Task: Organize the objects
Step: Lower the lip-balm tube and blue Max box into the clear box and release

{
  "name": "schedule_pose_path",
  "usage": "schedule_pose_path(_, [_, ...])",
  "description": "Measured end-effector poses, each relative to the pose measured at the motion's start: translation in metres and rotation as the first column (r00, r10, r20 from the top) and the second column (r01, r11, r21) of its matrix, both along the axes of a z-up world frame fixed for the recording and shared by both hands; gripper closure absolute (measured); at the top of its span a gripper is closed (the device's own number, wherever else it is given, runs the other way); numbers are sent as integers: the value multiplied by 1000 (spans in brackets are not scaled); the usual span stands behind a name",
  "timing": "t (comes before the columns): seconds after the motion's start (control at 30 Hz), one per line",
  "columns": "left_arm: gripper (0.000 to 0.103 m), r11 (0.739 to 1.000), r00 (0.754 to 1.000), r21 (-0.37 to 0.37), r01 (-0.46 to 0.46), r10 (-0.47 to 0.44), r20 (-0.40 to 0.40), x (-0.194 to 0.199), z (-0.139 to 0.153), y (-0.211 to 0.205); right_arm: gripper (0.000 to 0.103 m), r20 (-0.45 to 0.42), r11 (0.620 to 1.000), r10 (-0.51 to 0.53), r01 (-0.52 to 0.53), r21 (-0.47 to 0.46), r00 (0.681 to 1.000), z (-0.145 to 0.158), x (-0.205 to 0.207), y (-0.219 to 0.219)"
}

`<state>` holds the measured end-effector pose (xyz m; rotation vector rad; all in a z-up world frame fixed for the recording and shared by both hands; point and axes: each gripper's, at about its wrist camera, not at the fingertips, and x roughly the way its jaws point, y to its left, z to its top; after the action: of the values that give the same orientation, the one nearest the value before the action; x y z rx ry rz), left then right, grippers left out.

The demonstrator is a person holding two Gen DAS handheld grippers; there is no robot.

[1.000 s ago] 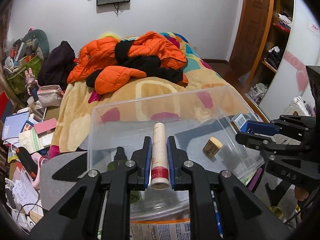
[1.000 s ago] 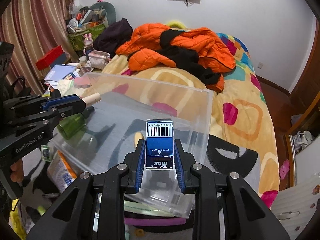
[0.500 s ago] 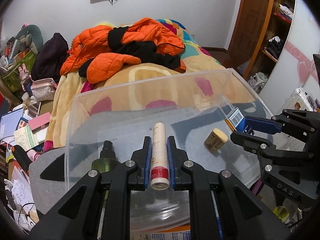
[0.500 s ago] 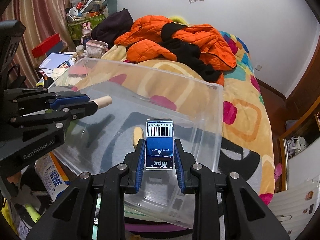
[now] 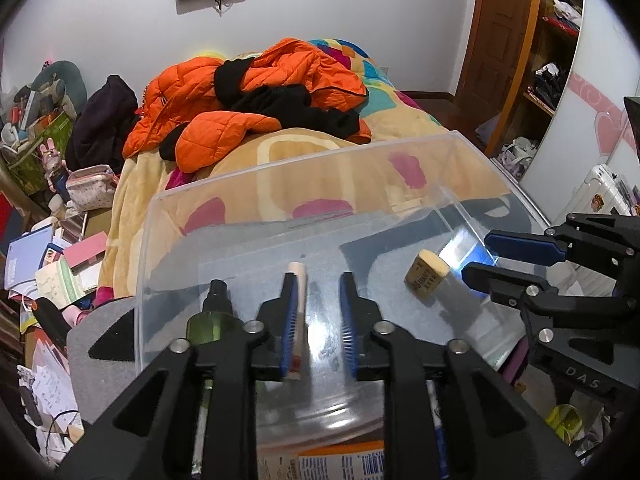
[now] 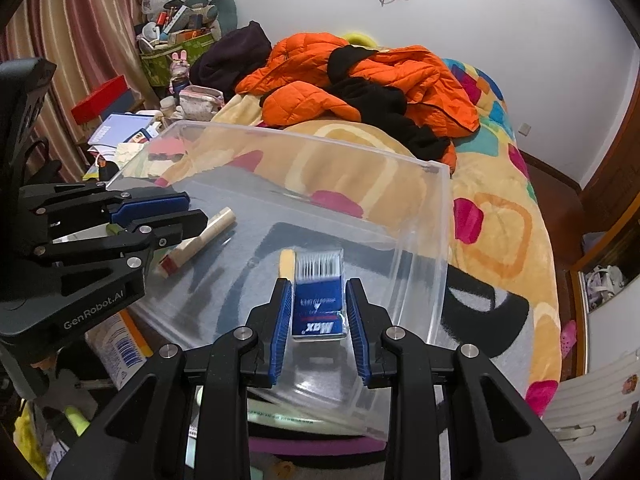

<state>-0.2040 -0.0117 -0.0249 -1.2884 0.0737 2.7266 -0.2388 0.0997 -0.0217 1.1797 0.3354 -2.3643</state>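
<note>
A clear plastic bin [image 5: 304, 168] [image 6: 436, 240] stands in front of the bed. My left gripper [image 5: 318, 284] is open over the bin; a cream tube with a red band [image 5: 298, 320] [image 6: 200, 240] leans against its left finger, no longer clamped. My right gripper [image 6: 316, 284] is open over the bin; a blue Max box with a barcode [image 6: 320, 292] is blurred between the jaws, free of both pads. A tan eraser [image 5: 426, 280] [image 6: 286, 262] lies on the bin floor. A green spray bottle [image 5: 214, 316] lies at the bin's left.
A bed with a yellow patterned blanket [image 6: 500, 208] and orange jackets [image 5: 248, 92] lies beyond the bin. Books and clutter [image 5: 52, 264] crowd the floor at left. A white and orange canister [image 6: 116, 344] lies under the bin's near edge. A wardrobe [image 5: 552, 60] stands at right.
Both grippers have opened. The tube has slipped from the left jaws and the blue box from the right jaws, both dropping into the bin.
</note>
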Motion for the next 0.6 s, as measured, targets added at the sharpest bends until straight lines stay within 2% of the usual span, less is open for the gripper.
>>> schedule_pose_path(0.1, [57,1000,1000,1,-4,4,-10,7,4,-1,69,-11,1000,8,-8,-11,1000,5,7,3])
schedule_pose_path(0.23, [51,1000,999,-6,-8,8,-39,18,13,-3,60,-36,1000,19,-19,-21,999,13,18,5])
schedule_pose_path(0.3, [42,1000,998,-6,-13,13,-56,24,19,-5,57,-38,999,27,-29,-37,999,18,23,6])
schedule_pose_path(0.43, [34,999,995,-1,-32,32,-92,38,30,-10,48,-50,997,42,-45,-56,998,26,35,8])
schedule_pose_path(0.6, [25,999,989,-2,-39,39,-140,60,42,-18,46,-65,994,80,-84,-64,995,35,54,6])
